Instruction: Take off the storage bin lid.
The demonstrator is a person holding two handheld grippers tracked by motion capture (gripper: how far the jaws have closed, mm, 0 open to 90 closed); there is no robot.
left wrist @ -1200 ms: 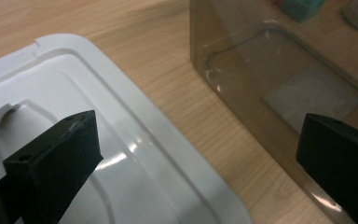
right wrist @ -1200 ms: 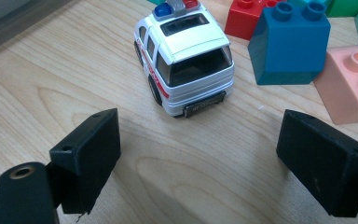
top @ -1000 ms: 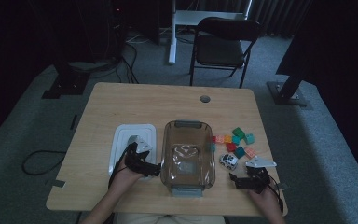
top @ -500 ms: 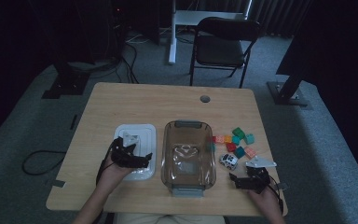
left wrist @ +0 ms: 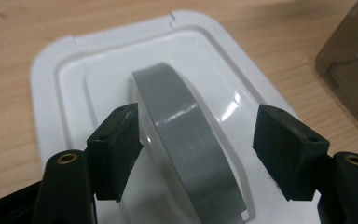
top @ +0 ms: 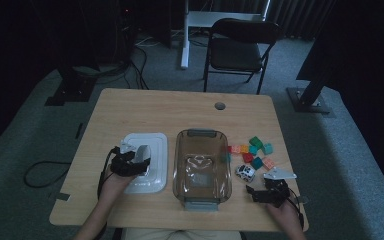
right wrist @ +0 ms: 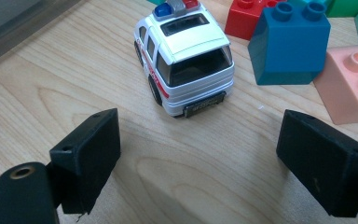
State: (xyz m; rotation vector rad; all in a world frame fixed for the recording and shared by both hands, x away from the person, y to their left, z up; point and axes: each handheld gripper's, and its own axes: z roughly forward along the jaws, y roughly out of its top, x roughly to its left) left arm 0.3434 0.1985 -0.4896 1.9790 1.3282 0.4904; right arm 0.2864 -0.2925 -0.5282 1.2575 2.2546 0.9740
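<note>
Left gripper (left wrist: 198, 154) sits over the white lid (left wrist: 65, 93) now. It has slid away from the clear bin (top: 202, 167) to the lid lying flat just left of it. The jaws have just been closing and stand about half apart, with the grey handle (left wrist: 186, 140) between them. The left pad is close against the handle's edge; the right pad stands off with a plain gap. No squeeze yet, as far as I can tell from the left gripper view.

Reading: I judge this as the start of picking up the lid by its handle. Closing further should clamp it. The handle runs at a slant to the jaws, so the grip may land off-square.

Right gripper (right wrist: 198, 158) rests on the table (right wrist: 191, 186) near the front right corner, jaws wide apart, nothing in them. It sits where it was a second ago. The toy car (right wrist: 184, 56) stands just ahead of it, rear toward me, not touched. Blocks (right wrist: 291, 44) lie beside the car. The toys are outside the bin, so capping looks early to me, unless the lid is only being moved.
</note>
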